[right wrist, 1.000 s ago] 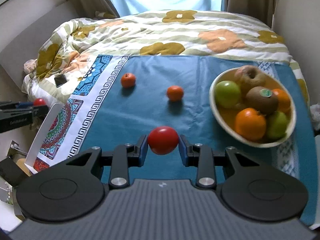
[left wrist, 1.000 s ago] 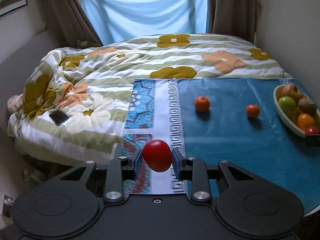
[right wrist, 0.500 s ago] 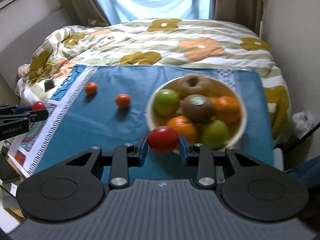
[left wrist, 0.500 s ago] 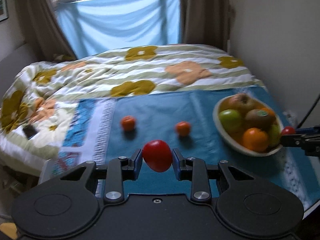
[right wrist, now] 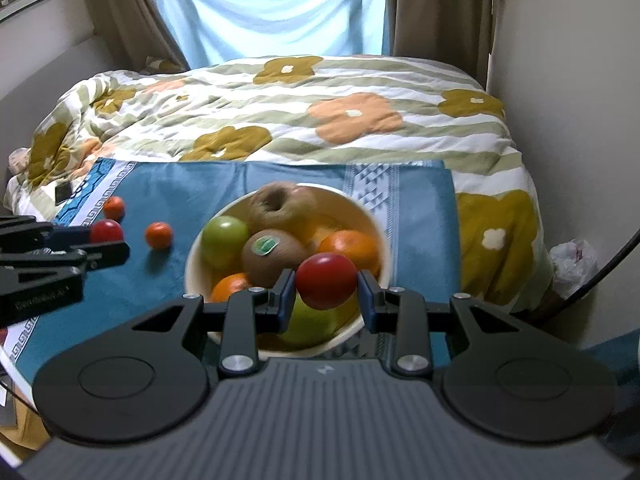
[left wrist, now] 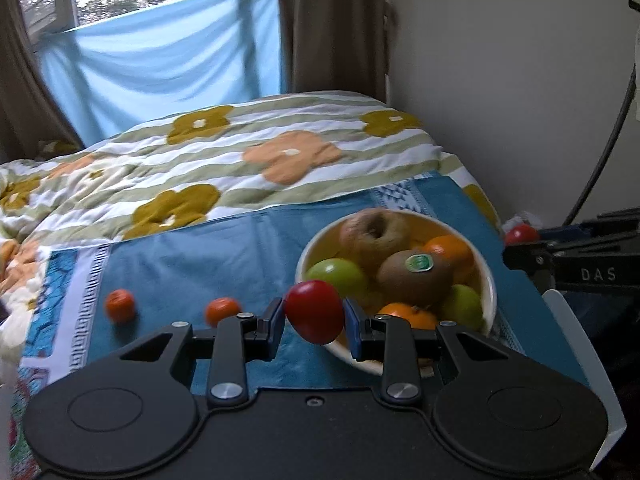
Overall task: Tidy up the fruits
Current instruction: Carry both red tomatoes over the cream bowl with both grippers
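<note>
My left gripper (left wrist: 314, 314) is shut on a red tomato (left wrist: 315, 310), held at the near left rim of the cream fruit bowl (left wrist: 490, 280). My right gripper (right wrist: 326, 288) is shut on another red tomato (right wrist: 327, 280), held over the near part of the bowl (right wrist: 376, 216). The bowl holds apples, a stickered kiwi (right wrist: 274, 254) and oranges. Two small tangerines (left wrist: 119, 305) (left wrist: 221, 311) lie on the blue cloth left of the bowl. Each gripper shows in the other's view: the left (right wrist: 106, 236), the right (left wrist: 520, 236).
The blue cloth (right wrist: 420, 216) covers the bed's near part over a floral quilt (right wrist: 320, 112). A wall runs along the right side. A dark phone (right wrist: 63, 191) lies on the quilt at left. A plastic bag (right wrist: 574, 260) sits on the floor at right.
Both grippers have swung right and forward to the bowl, each still holding its tomato. The right one now hangs over the bowl; the left has reached the bowl's left rim.
</note>
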The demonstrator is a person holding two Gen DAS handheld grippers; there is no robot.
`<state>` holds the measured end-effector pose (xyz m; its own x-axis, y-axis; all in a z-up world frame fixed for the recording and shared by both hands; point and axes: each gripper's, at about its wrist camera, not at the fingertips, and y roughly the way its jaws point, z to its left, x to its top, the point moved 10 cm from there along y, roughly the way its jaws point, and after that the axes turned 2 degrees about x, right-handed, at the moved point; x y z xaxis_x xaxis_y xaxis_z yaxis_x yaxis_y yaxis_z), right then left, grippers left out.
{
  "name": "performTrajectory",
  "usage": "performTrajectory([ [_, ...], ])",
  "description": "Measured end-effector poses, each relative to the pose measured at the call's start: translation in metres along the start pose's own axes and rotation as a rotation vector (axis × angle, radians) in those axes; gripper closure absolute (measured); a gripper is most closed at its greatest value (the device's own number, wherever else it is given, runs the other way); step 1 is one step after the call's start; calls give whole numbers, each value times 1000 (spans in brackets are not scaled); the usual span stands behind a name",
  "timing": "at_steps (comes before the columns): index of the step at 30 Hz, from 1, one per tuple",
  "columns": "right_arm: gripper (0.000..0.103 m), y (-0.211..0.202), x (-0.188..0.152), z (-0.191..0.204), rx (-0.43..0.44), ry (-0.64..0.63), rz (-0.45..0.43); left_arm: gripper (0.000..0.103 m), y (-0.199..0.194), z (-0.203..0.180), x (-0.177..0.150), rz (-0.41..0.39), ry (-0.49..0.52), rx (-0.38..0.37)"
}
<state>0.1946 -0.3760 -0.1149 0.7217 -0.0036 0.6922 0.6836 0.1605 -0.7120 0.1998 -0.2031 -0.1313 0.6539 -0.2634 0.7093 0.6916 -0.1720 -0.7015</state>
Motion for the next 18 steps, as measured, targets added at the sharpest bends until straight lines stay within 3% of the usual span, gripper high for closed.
performTrajectory([
  [14, 55, 26, 19, -19, 18, 9, -18, 67, 61, -37, 0, 100, 32, -58],
  [15, 55, 27, 19, -20, 21, 11, -18, 64, 62, -37, 0, 103, 31, -56],
  [17, 55, 27, 19, -20, 22, 13, -19, 37, 61, -37, 1, 98, 29, -51],
  [18, 55, 28, 20, -20, 23, 14, -18, 18, 58, -36, 2, 81, 28, -49],
])
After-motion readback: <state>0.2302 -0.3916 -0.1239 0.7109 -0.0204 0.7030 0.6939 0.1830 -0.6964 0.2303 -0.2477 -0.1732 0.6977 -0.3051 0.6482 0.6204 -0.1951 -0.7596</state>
